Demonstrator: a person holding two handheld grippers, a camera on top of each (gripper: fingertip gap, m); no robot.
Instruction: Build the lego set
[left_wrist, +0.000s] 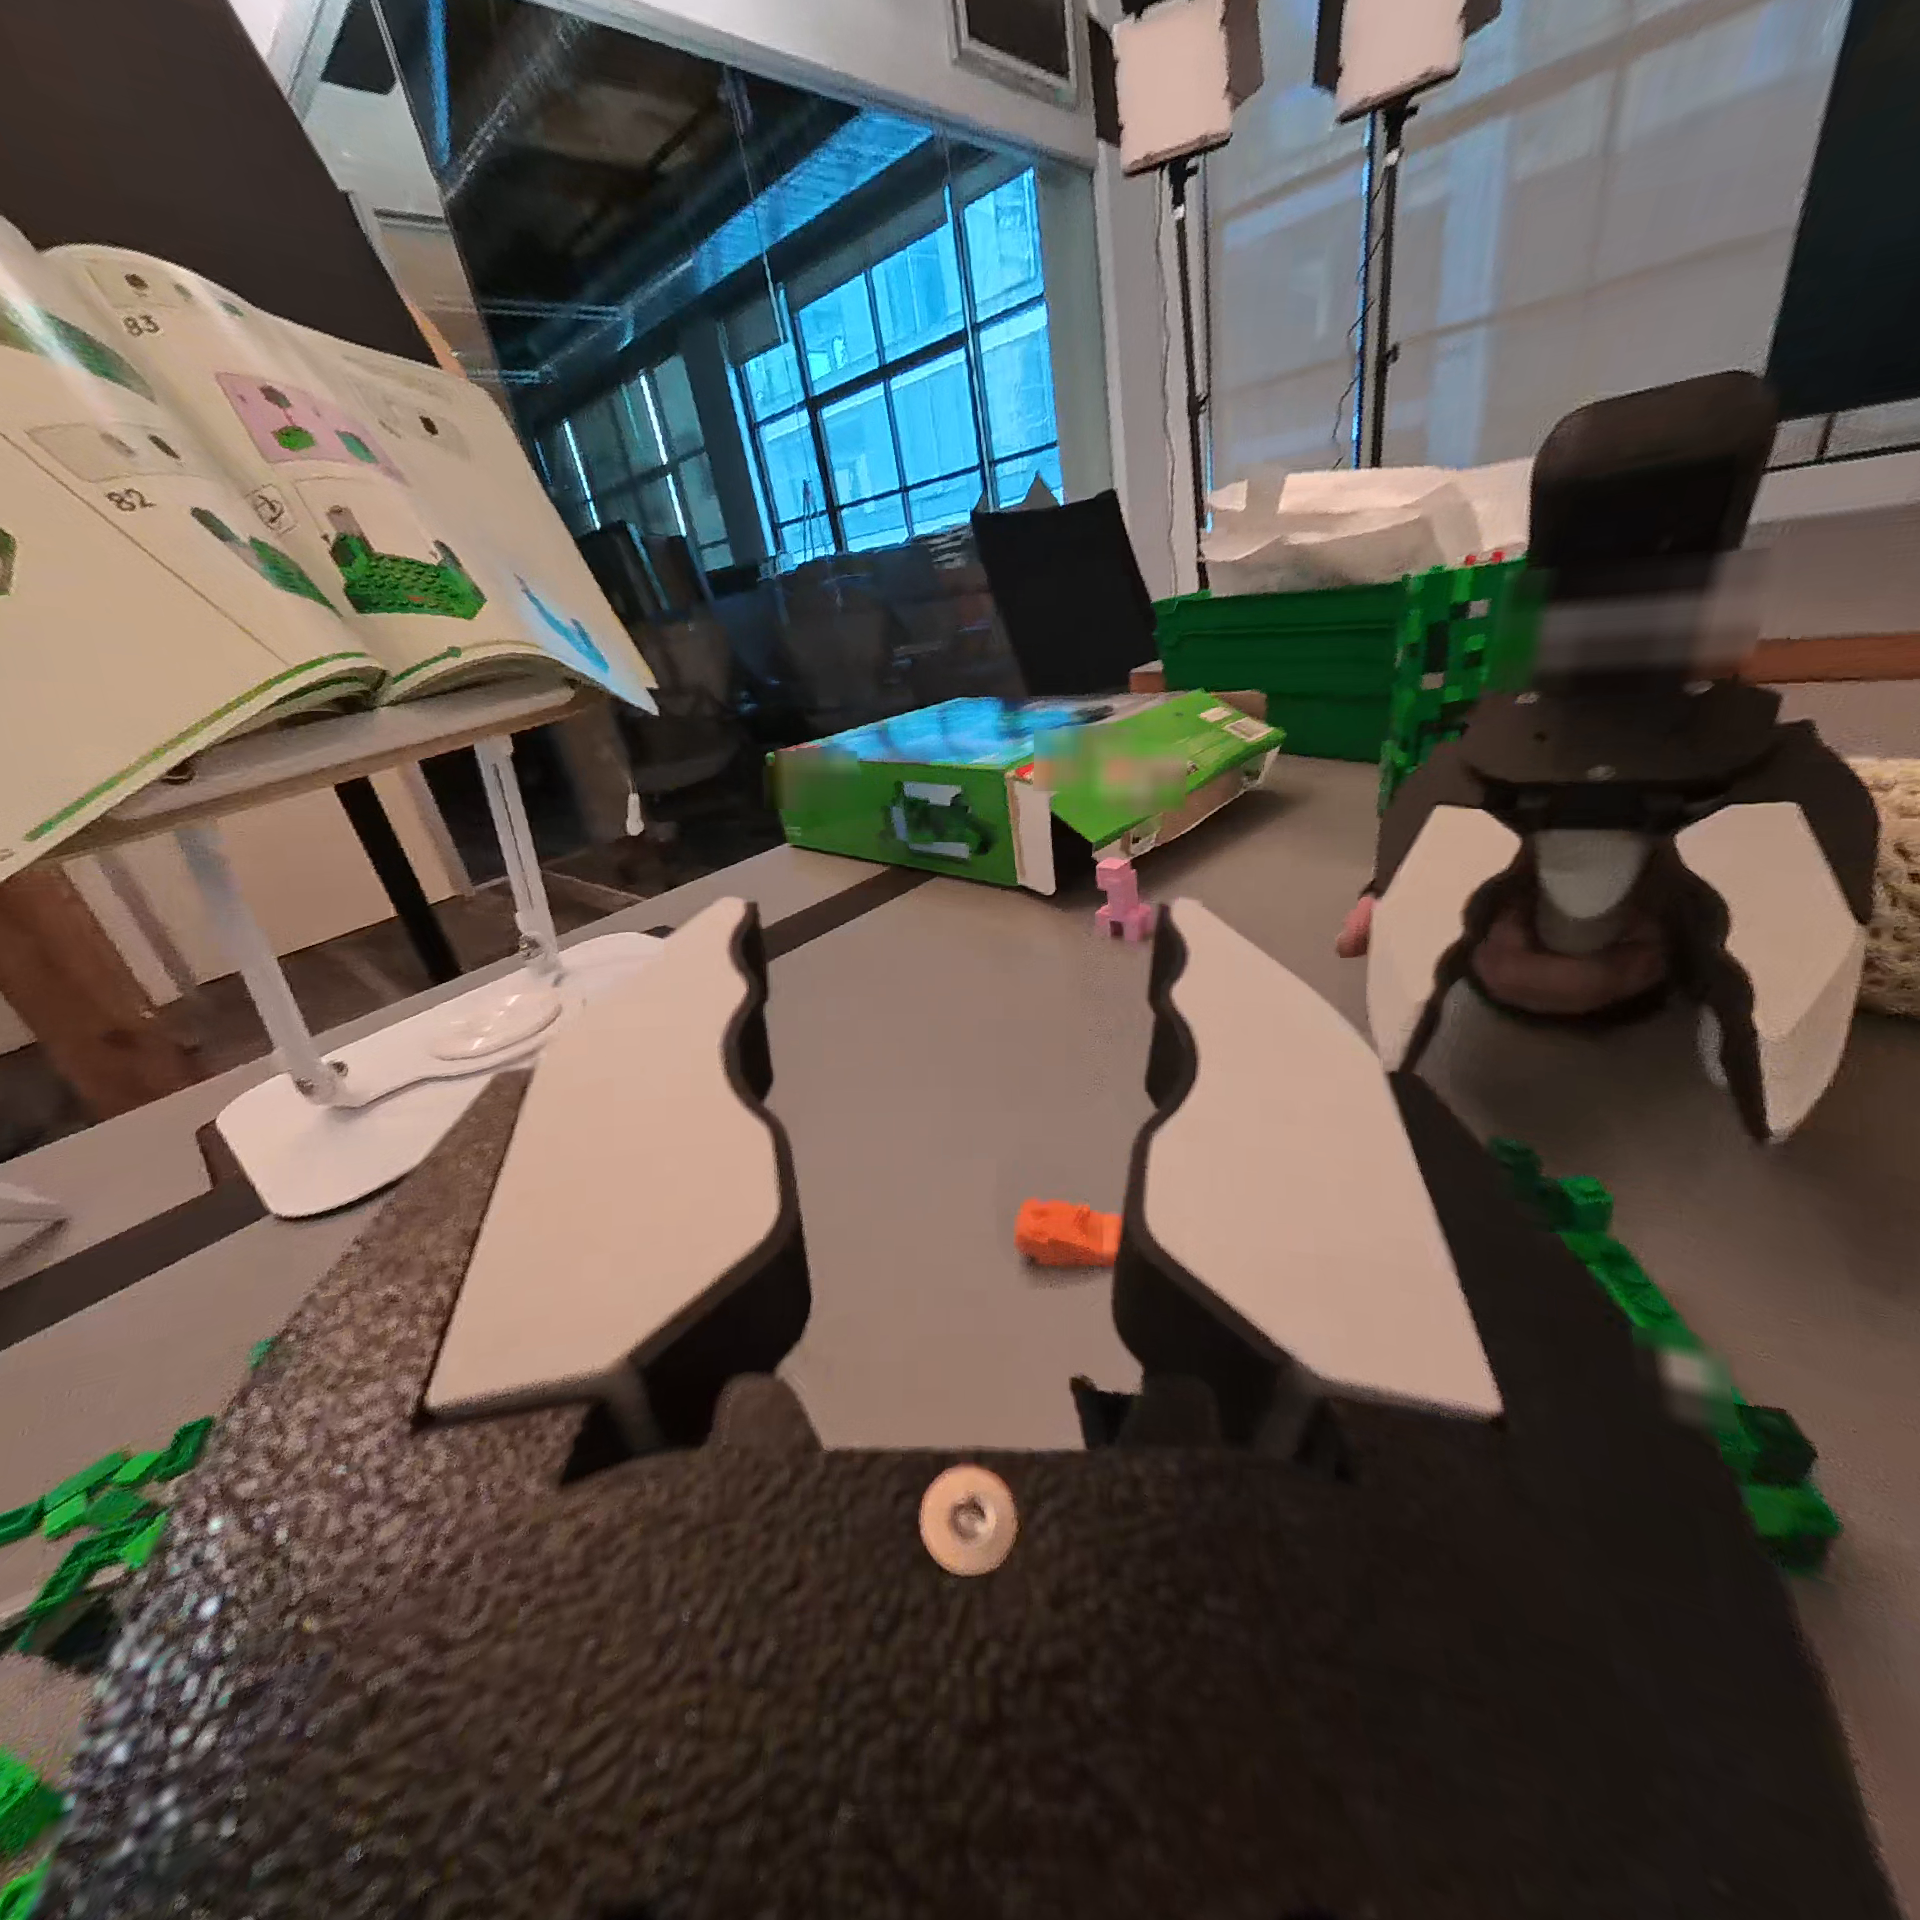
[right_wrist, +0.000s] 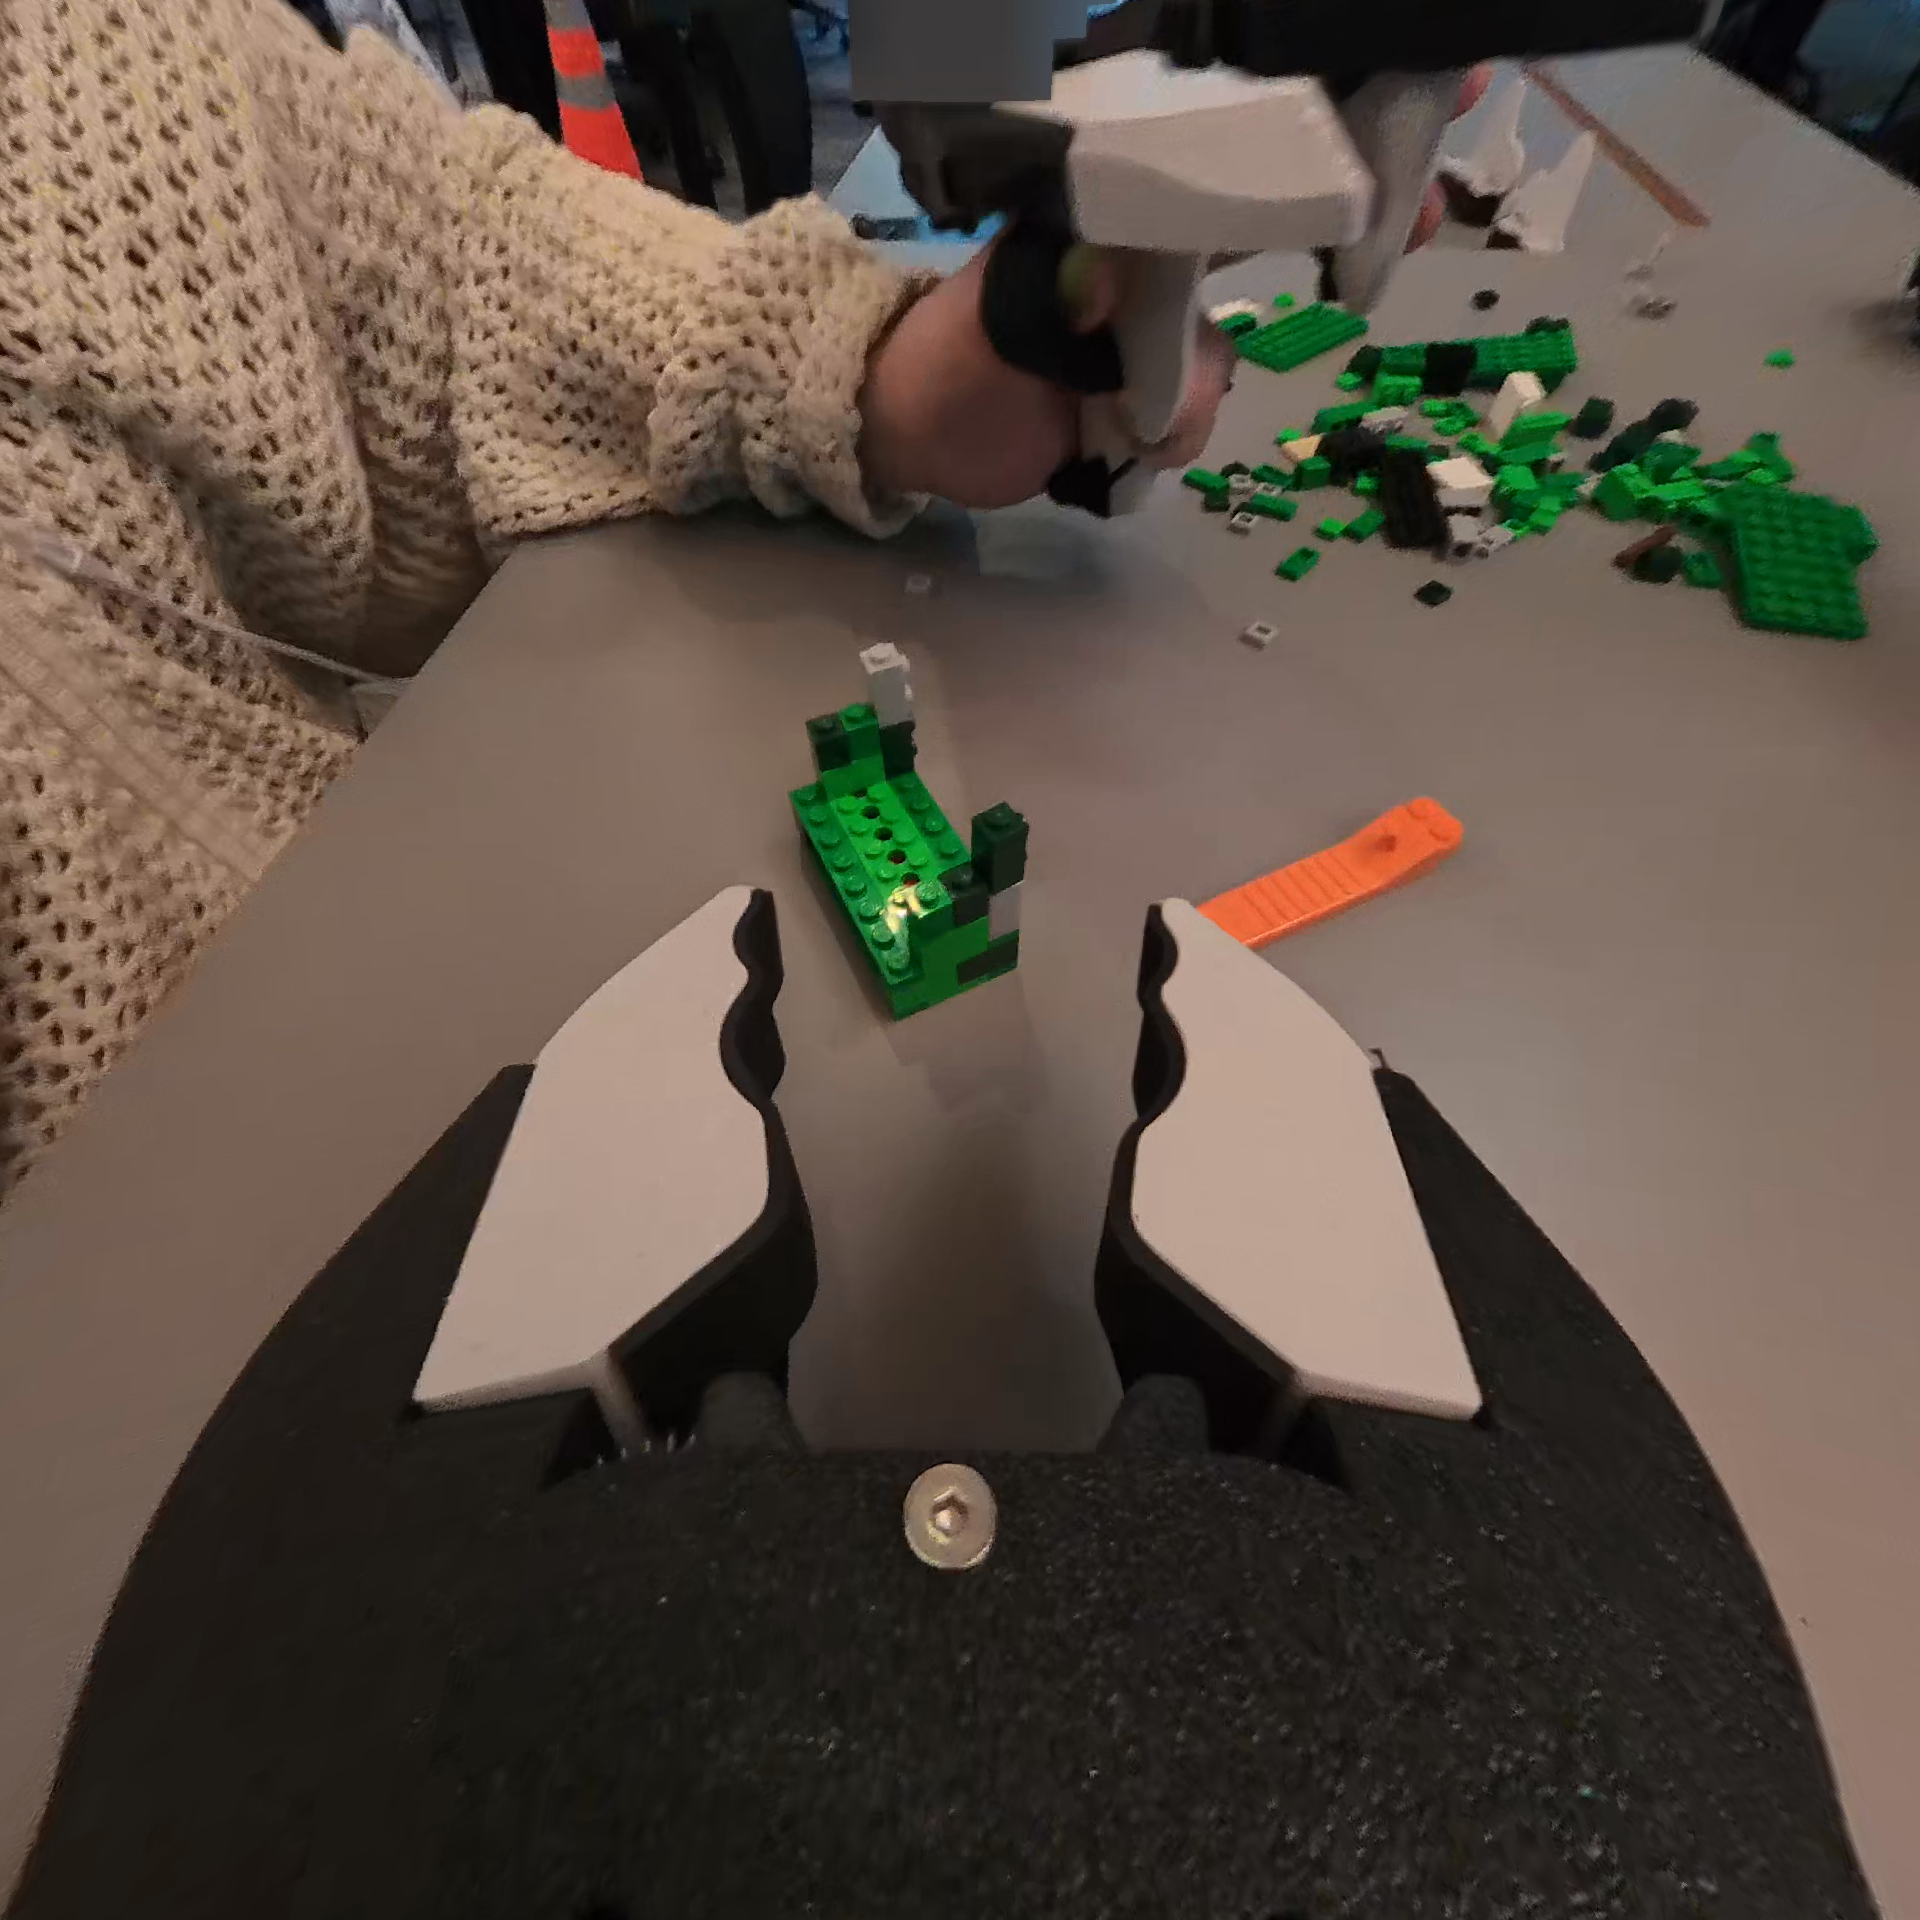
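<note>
A small green lego build (right_wrist: 909, 878) with a grey column on top stands on the grey table (right_wrist: 1455, 1039), just beyond my right gripper (right_wrist: 956, 914). That gripper is open and empty, its fingertips on either side of the build's near end. An orange brick separator (right_wrist: 1340, 868) lies to the build's right; its end shows in the left wrist view (left_wrist: 1070, 1233). My left gripper (left_wrist: 956, 920) is open and empty above the table. The right gripper shows in the left wrist view (left_wrist: 1621, 966), held by a hand. A pile of loose green, black and white bricks (right_wrist: 1538, 457) lies far right.
An open instruction booklet (left_wrist: 239, 540) rests on a white stand (left_wrist: 343, 1101) at left. The green set box (left_wrist: 1018, 790) lies flat behind, with a pink figure (left_wrist: 1120, 902) in front of it. A green crate (left_wrist: 1288, 655) stands farther back. A knitted cream sleeve (right_wrist: 312, 364) lies over the table's edge. My right gripper's tips are some 8 cm from the orange brick separator (right_wrist: 1340, 868).
</note>
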